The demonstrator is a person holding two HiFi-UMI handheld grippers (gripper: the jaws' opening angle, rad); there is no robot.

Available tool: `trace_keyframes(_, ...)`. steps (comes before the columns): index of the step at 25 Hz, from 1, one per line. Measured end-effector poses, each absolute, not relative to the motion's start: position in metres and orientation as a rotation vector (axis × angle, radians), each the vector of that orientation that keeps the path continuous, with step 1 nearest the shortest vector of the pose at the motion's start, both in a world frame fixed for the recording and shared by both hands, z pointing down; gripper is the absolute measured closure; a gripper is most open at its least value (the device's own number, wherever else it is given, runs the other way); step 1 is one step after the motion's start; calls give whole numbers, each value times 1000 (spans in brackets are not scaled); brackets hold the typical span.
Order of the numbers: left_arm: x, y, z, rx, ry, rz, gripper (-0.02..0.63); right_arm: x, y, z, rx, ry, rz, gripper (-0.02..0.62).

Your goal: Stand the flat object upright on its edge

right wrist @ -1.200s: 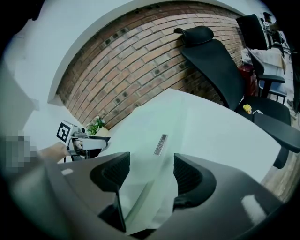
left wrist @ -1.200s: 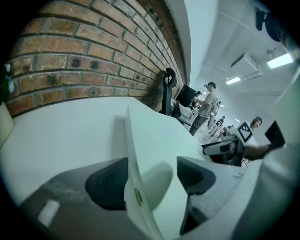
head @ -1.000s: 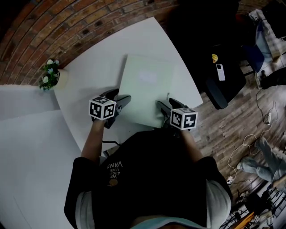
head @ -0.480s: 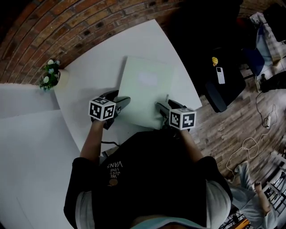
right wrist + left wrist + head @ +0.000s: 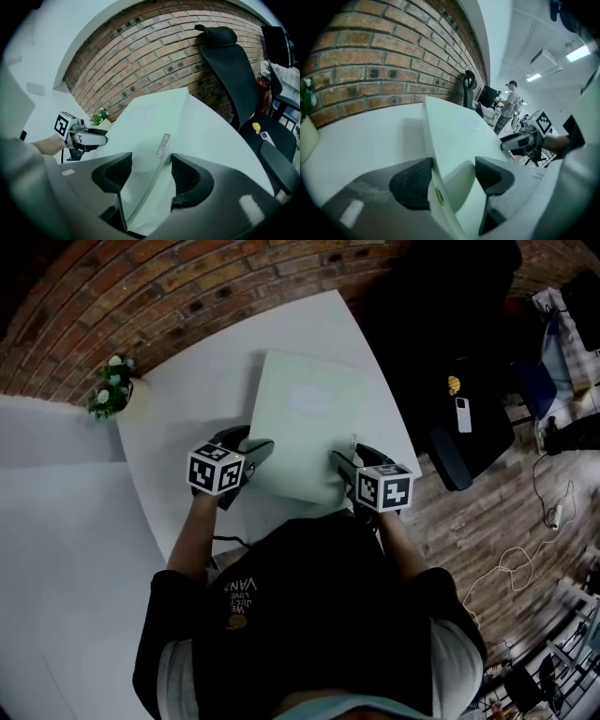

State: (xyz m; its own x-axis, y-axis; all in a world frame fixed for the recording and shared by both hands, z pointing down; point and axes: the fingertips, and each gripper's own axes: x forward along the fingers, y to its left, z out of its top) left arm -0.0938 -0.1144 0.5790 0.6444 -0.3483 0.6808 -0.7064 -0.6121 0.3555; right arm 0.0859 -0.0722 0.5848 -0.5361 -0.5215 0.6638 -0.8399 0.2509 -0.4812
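- Closing on the near edge, our left gripper point(image 5: 452, 180) has the pale green panel point(image 5: 457, 133) between its jaws. One pad sits right at the panel's face and the other stands clear, so nothing is pinched yet.
- Our right gripper point(image 5: 149, 177) is closing too, straddling the same edge at the other corner. There is a gap on either side, and a small metal tab point(image 5: 162, 144) sits just ahead of the jaws.
- The panel lies on the white table point(image 5: 183, 395), its far edge toward the brick wall point(image 5: 141, 296) and its near edge toward us.
- We judge it thin, stiff and fairly light, with a smooth and probably slippery face. Being broad, it could flex or swing if held at one point only.
- We would take the near edge at both corners, well apart, and tip it up on the far edge. That edge may skid on the smooth tabletop.
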Motion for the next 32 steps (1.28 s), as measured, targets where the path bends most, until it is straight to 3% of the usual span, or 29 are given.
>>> trace_keyframes(32,-96,-218,502,2407,-1269,694,388,96,-244,484,1213,-2412,484,356)
